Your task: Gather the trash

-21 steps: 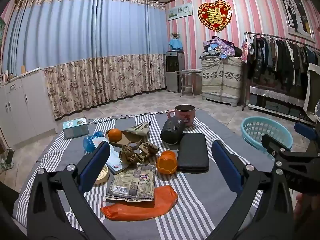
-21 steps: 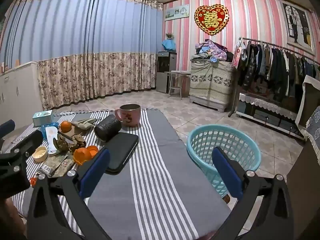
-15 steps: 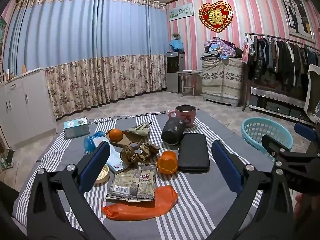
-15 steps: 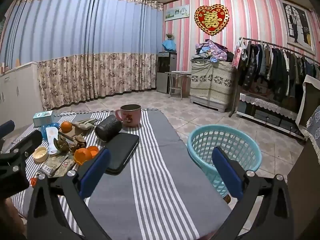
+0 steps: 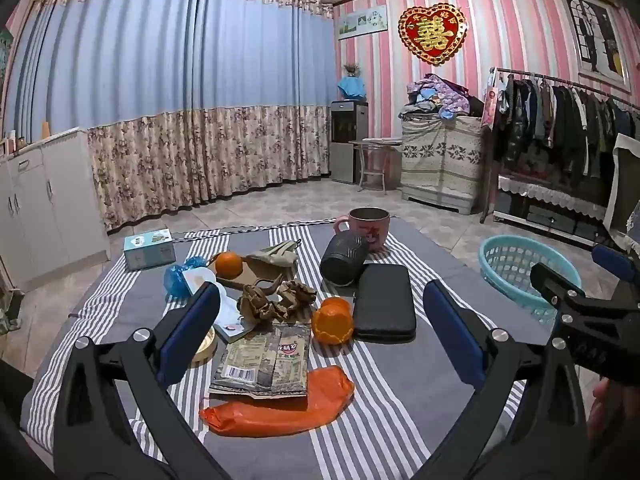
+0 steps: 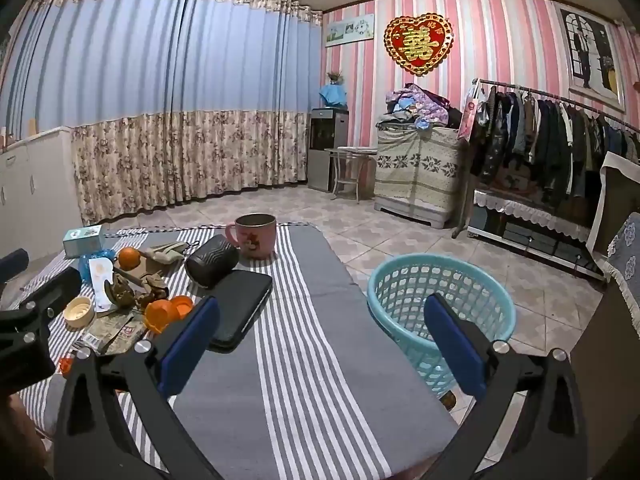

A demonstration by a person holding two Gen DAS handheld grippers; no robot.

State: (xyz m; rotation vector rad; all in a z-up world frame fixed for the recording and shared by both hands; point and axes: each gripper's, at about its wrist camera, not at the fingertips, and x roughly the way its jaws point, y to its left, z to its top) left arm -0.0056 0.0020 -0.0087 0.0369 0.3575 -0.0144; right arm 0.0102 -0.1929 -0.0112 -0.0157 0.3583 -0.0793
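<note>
Trash lies on the striped cloth table (image 5: 400, 420): an orange plastic bag (image 5: 280, 406), snack wrappers (image 5: 262, 364), orange peel (image 5: 333, 320), crumpled brown paper (image 5: 276, 300) and a blue wrapper (image 5: 178, 276). A teal basket (image 6: 436, 304) stands on the floor right of the table; it also shows in the left wrist view (image 5: 524, 268). My left gripper (image 5: 320, 340) is open and empty, above the wrappers. My right gripper (image 6: 320, 344) is open and empty, over the table's right part beside the basket.
A pink mug (image 5: 368, 226), a black lying cup (image 5: 344, 260), a black case (image 5: 384, 300), a whole orange (image 5: 229, 265), a tissue box (image 5: 149, 249) and a small tape roll (image 5: 204, 346) are on the table. A clothes rack (image 6: 552, 152) stands at right.
</note>
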